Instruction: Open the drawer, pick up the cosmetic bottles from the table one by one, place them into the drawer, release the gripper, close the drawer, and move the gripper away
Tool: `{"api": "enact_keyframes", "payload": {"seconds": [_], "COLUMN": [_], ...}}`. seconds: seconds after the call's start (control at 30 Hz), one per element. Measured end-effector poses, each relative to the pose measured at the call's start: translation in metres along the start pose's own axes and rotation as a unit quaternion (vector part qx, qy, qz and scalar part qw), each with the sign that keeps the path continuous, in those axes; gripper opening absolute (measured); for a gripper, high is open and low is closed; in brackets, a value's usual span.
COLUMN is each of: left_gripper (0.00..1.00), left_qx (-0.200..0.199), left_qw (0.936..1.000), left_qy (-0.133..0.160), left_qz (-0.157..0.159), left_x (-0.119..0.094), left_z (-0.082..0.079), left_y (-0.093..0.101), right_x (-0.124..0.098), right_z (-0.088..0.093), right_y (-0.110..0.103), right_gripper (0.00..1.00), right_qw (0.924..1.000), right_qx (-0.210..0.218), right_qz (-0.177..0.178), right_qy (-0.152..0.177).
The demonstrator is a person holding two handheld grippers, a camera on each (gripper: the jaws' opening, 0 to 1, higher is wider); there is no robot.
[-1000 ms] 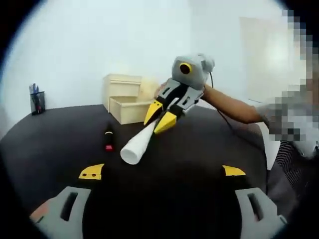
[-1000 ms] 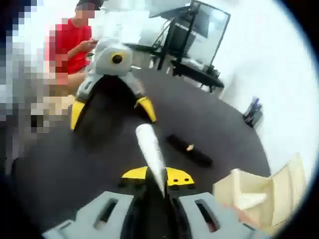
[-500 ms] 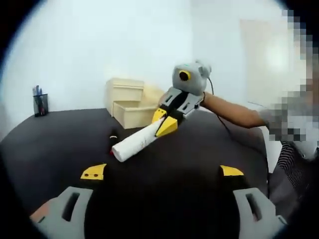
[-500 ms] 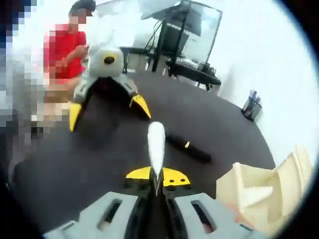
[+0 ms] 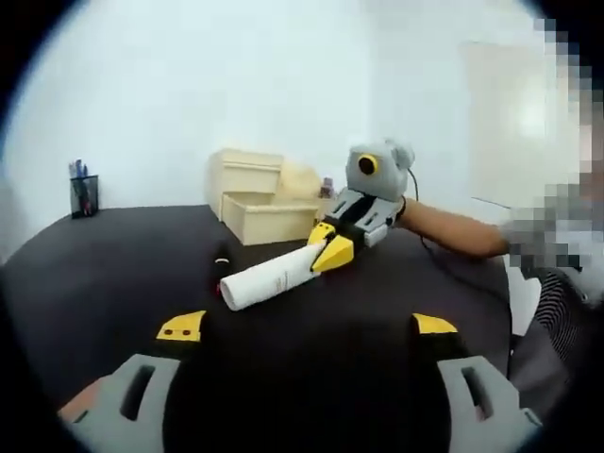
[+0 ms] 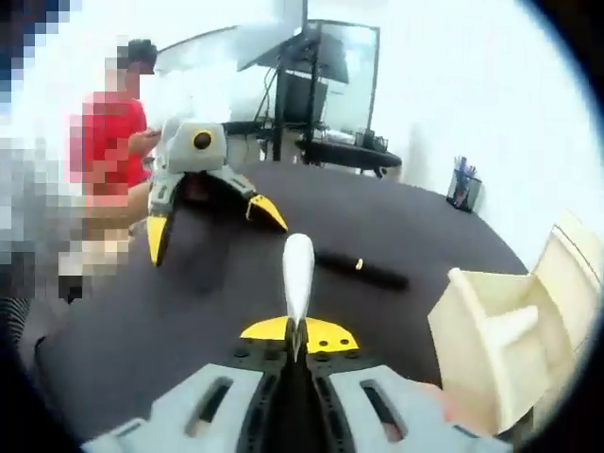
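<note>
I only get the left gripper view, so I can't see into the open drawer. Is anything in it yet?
Observer: Yes. In the right gripper view, a pale bottle-shaped thing lies inside the open drawer.
Operator: And the black bottle? The white one half hides it for me.
Observer: The black bottle lies flat on the table, apart from the white bottle, with a small gold mark on it.
Operator: How's the grip?
Observer: The right gripper is shut on the white bottle's thin end, which sits centred between the jaws.
</note>
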State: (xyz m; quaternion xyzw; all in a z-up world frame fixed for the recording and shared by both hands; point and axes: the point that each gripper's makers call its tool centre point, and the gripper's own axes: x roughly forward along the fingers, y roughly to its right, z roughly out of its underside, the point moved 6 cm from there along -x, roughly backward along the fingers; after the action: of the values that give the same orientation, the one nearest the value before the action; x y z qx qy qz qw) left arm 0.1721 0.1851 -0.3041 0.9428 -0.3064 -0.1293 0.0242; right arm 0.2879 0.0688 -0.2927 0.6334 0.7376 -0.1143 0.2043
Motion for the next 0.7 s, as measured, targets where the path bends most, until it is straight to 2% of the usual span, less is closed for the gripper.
{"api": "enact_keyframes", "payload": {"seconds": [0.13, 0.23, 0.33, 0.37, 0.43, 0.53, 0.7], "left_gripper": [0.79, 0.79, 0.78, 0.78, 0.78, 0.78, 0.78], "left_qx": [-0.004, -0.009, -0.013, -0.012, -0.012, -0.015, -0.022], "left_qw": [1.0000, 0.9999, 0.9997, 0.9996, 0.9996, 0.9996, 0.9995], "left_qy": [0.002, 0.008, 0.017, 0.021, 0.023, 0.022, 0.023], "left_qz": [-0.003, -0.003, -0.008, -0.011, -0.013, -0.014, -0.007], "left_x": [-0.001, -0.003, -0.005, -0.005, -0.006, -0.006, -0.006], "left_z": [0.000, -0.002, -0.004, -0.004, -0.005, -0.005, -0.006], "left_y": [-0.002, -0.004, -0.005, -0.006, -0.007, -0.009, -0.008], "right_x": [0.014, 0.021, 0.030, 0.031, 0.033, 0.031, 0.017], "right_z": [0.001, -0.003, -0.008, -0.008, -0.010, -0.010, -0.018], "right_y": [-0.004, 0.000, -0.002, -0.003, -0.002, -0.002, 0.000], "right_gripper": [0.14, 0.14, 0.14, 0.14, 0.11, 0.10, 0.09], "right_qw": [1.0000, 0.9999, 0.9992, 0.9993, 0.9985, 0.9980, 0.9932], "right_qx": [0.000, -0.006, -0.024, -0.025, -0.041, -0.052, -0.091], "right_qz": [-0.004, 0.006, -0.002, -0.003, 0.011, 0.021, 0.063], "right_qy": [0.000, 0.012, 0.031, 0.027, 0.034, 0.029, 0.036]}}
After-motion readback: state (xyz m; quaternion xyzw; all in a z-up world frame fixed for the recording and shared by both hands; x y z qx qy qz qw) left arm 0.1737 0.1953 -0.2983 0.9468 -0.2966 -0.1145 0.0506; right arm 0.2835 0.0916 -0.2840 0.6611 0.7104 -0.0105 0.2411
